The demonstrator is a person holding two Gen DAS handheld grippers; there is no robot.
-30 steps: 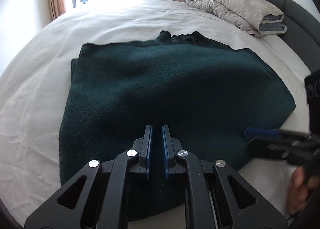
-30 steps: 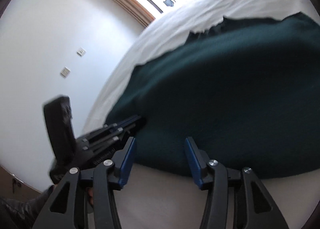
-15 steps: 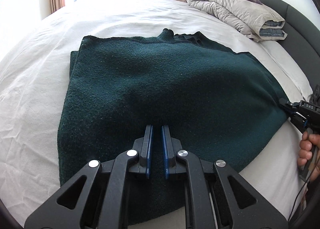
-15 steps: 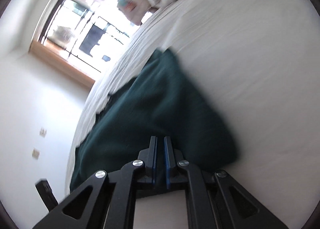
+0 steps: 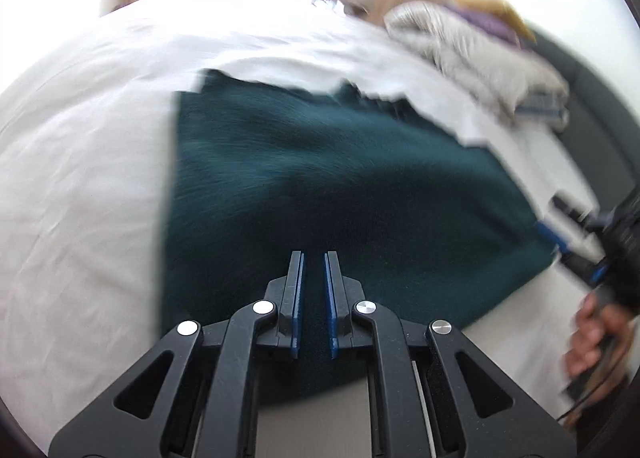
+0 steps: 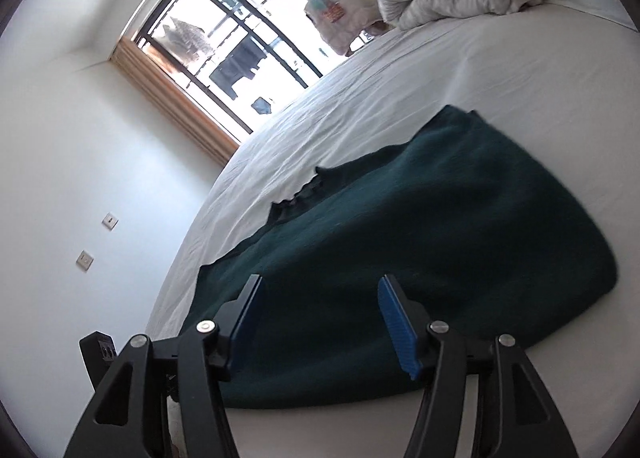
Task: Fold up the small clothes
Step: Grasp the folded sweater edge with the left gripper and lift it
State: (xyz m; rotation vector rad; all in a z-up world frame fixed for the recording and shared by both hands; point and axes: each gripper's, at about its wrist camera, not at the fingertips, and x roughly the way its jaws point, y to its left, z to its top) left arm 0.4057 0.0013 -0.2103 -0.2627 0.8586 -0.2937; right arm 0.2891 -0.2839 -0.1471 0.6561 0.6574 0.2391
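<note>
Left wrist view: the left tool (image 5: 314, 298) is hovering nearly shut and empty over the near hem of the sweater (image 5: 340, 194), which is lying flat on the bed (image 5: 80, 186). A duvet (image 5: 472, 54) is sitting folded at the far right; motion blur is smearing everything. The right tool (image 5: 560, 242) and a hand (image 5: 596, 334) are being cut off at the right edge.

Right wrist view: the right tool (image 6: 320, 314) is opening wide, empty, above the sweater (image 6: 440, 242). A window (image 6: 240, 42) is glaring behind. No writing is showing.

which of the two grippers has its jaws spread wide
The right gripper: its blue pads are opening wide above the green sweater. The left gripper is shut.
</note>
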